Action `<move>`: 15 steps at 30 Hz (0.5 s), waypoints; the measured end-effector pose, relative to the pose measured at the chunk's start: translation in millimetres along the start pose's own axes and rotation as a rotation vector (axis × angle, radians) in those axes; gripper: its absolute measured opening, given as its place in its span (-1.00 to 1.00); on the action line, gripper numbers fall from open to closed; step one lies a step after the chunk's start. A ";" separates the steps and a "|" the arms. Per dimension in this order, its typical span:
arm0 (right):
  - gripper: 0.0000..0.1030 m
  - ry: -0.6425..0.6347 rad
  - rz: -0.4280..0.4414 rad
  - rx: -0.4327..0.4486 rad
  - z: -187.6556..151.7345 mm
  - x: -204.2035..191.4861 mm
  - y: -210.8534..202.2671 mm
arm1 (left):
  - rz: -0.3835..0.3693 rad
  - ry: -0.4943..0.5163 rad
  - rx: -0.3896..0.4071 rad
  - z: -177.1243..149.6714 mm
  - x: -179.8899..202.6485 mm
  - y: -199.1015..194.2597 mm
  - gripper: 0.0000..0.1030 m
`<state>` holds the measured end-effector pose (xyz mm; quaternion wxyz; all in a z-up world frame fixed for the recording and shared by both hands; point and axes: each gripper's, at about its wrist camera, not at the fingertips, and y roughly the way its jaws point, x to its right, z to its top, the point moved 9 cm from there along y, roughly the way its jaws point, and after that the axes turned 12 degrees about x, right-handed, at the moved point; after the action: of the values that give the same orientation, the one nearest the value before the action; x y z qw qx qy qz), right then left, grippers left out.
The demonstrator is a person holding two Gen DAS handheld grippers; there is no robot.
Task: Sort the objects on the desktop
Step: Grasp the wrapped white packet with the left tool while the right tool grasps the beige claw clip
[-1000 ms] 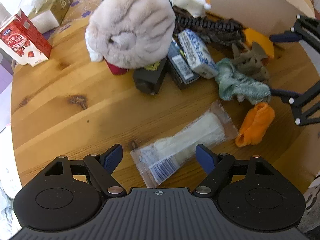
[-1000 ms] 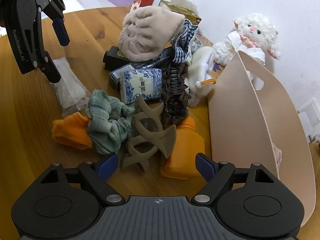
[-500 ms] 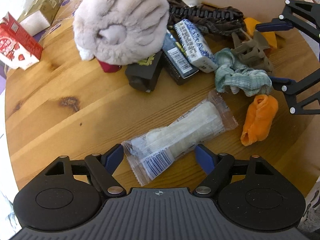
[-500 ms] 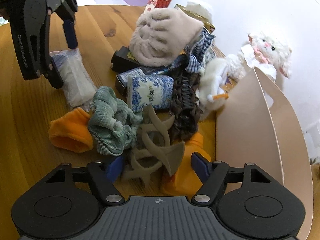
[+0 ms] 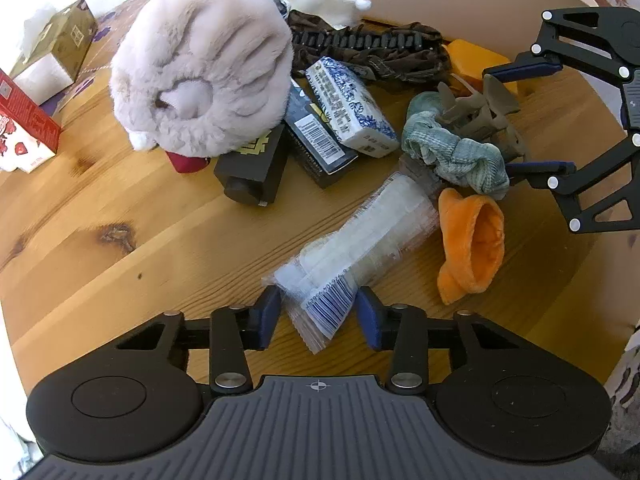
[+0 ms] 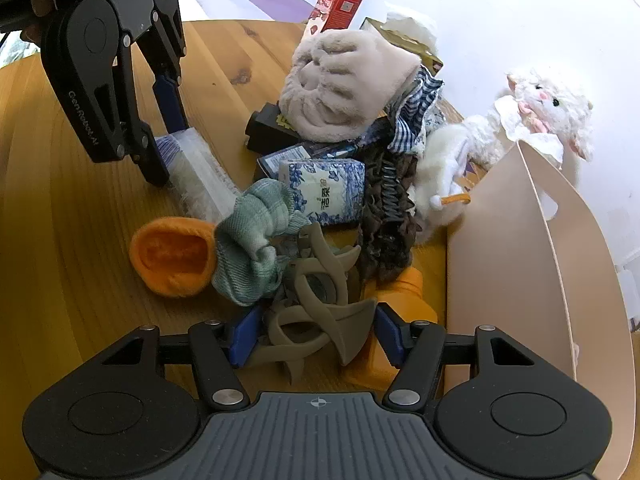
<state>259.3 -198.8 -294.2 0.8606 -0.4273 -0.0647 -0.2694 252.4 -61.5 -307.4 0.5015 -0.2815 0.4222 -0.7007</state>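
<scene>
My left gripper point(image 5: 318, 312) has closed on the barcode end of a clear plastic packet point(image 5: 360, 240) lying on the wooden table point(image 5: 120, 200); it also shows in the right wrist view point(image 6: 200, 184). My right gripper point(image 6: 314, 336) has closed on a taupe hair claw clip point(image 6: 316, 312), which shows in the left wrist view point(image 5: 480, 116). A green scrunchie point(image 6: 252, 244) and an orange fabric piece point(image 6: 172, 256) lie beside the clip. An orange bottle point(image 6: 400, 320) lies under it.
A pile holds a grey plush point(image 5: 204, 64), a blue-white box point(image 5: 348, 108), dark boxes point(image 5: 256, 164), a brown hair clip point(image 6: 388, 208) and a white lamb toy point(image 6: 540, 120). A beige bin point(image 6: 540, 280) stands right. A red carton point(image 5: 24, 128) and tissue box point(image 5: 56, 52) stand far left.
Both grippers moved forward and closed: the left onto the packet's end, the right onto the claw clip.
</scene>
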 end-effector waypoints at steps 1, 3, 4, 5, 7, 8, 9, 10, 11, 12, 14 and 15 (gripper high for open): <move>0.15 0.004 -0.002 0.001 -0.5 0.8 -0.5 | 0.001 0.001 -0.001 0.0 0.1 -0.2 -0.17; 0.15 0.011 -0.004 0.001 -1.6 1.4 -2.5 | 0.031 0.006 -0.003 -0.4 -3.0 -0.8 -0.01; 0.15 0.013 -0.006 0.000 -2.1 1.7 -3.6 | 0.049 0.020 -0.002 -0.1 -3.8 -0.5 0.18; 0.15 0.014 -0.007 -0.001 -2.7 2.1 -4.3 | 0.059 0.041 0.001 0.5 -3.2 -0.3 0.29; 0.15 0.017 -0.009 0.000 -3.9 2.8 -5.7 | 0.076 0.106 0.020 3.2 0.5 0.0 0.51; 0.15 0.019 -0.008 -0.001 -4.4 2.8 -6.8 | 0.082 0.145 0.026 4.8 3.5 0.7 0.51; 0.15 0.019 -0.008 -0.002 -4.8 3.1 -7.2 | 0.087 0.180 0.025 6.0 8.1 2.0 0.56; 0.15 0.019 -0.009 -0.002 -5.1 3.3 -7.9 | 0.090 0.207 0.031 8.7 11.0 3.2 0.61; 0.15 0.020 -0.011 -0.002 -5.4 3.5 -8.6 | 0.087 0.227 0.036 11.6 13.9 4.6 0.62; 0.15 0.023 -0.011 -0.003 -5.6 3.7 -9.0 | 0.072 0.239 0.040 14.8 17.6 6.3 0.62; 0.15 0.028 -0.016 -0.001 -5.7 4.3 -10.4 | 0.028 0.235 0.038 19.8 24.1 10.0 0.62; 0.15 0.032 -0.018 0.000 -5.7 4.8 -11.3 | 0.001 0.227 0.037 22.1 27.5 11.8 0.59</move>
<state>256.7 -210.7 -288.2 0.8590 -0.4224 -0.0548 -0.2840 266.7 -95.9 -307.8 0.4560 -0.1910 0.4634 -0.7354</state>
